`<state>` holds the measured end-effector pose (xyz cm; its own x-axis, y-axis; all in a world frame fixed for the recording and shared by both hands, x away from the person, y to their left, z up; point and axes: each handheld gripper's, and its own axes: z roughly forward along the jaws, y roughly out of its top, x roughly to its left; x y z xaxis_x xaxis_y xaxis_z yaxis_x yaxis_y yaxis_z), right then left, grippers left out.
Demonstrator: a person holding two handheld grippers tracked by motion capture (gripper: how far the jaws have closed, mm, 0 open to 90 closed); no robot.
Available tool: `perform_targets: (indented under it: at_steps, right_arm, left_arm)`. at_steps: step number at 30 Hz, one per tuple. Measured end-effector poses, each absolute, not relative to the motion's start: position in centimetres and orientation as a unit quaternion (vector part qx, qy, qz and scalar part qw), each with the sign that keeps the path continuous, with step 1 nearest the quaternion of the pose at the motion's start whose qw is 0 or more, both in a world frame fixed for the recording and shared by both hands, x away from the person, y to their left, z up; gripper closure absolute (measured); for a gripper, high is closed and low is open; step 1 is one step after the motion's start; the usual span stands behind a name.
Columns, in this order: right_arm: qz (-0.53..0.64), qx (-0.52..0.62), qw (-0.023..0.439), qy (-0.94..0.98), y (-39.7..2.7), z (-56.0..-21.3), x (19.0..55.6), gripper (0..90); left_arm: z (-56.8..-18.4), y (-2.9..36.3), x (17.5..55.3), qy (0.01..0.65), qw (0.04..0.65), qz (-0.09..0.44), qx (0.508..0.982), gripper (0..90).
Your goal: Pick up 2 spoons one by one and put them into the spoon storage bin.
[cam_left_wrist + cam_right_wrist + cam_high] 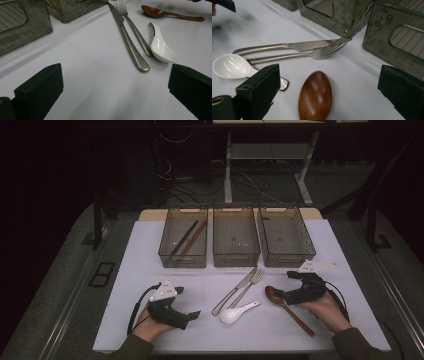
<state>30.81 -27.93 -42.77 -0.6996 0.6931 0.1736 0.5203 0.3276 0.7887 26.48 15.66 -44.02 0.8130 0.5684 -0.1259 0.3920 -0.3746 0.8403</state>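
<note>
Hard to see: the far ends of the 3 clear bins (236, 257), cut off at the top in both gripper views. Cut off at the bottom of the right gripper view too: the handle of the brown wooden spoon (315, 96). Partly hidden behind the near finger there: the handle of the white soup spoon (229, 66). Too small to read: a faint mark on the fork (136, 32) handle.

Right gripper (282, 294) held low over the white mat (150, 260), fingers (259, 87) wide apart, nothing clamped. Brown spoon bowl right between those 2 fingers, just ahead of the tips, flat on the mat. Beyond the tips: fork and knife (287, 47) side by side, fork tines touching a bin's corner.

Left gripper (192, 316) also low, fingers (40, 87) wide apart, holding nothing. Bare mat between them, lots of open room. Ahead and toward the far-side finger: knife handle end, then the white spoon just beside the fork handle. Brown spoon farther off, past the white one.

2 dark chopsticks (187, 239) leaning in the left bin. Mat edge close behind both hands.
</note>
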Motion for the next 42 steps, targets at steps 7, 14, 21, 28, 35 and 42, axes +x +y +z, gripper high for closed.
perform_targets:
  at_steps: [7,14,21,28,35,42]
  right_arm:
    - [0.435,0.368,0.086,0.818,-28.0,-43.0,30.7,13.8]
    - [0.417,0.384,0.11,0.816,-27.8,-42.9,30.3,31.8]
    - [0.409,0.4,0.093,0.815,-27.7,-43.1,30.2,39.6]
    - [0.404,0.401,0.075,0.818,-27.4,-43.5,30.3,41.9]
    - [0.396,0.404,0.064,0.822,-27.2,-44.0,30.4,45.9]
    - [0.389,0.406,0.055,0.825,-27.2,-44.4,30.4,48.5]
  left_arm:
    - [-44.0,15.7,26.5,0.291,0.478,0.091,0.824,0.0]
    - [-44.1,15.7,26.6,0.289,0.478,0.089,0.825,0.0]
    - [-44.1,15.6,26.6,0.288,0.477,0.086,0.826,0.0]
    - [-44.2,15.6,26.6,0.287,0.478,0.084,0.826,0.0]
    - [-44.2,15.6,26.6,0.287,0.478,0.083,0.826,0.0]
    - [-44.2,15.6,26.6,0.286,0.478,0.081,0.827,0.0]
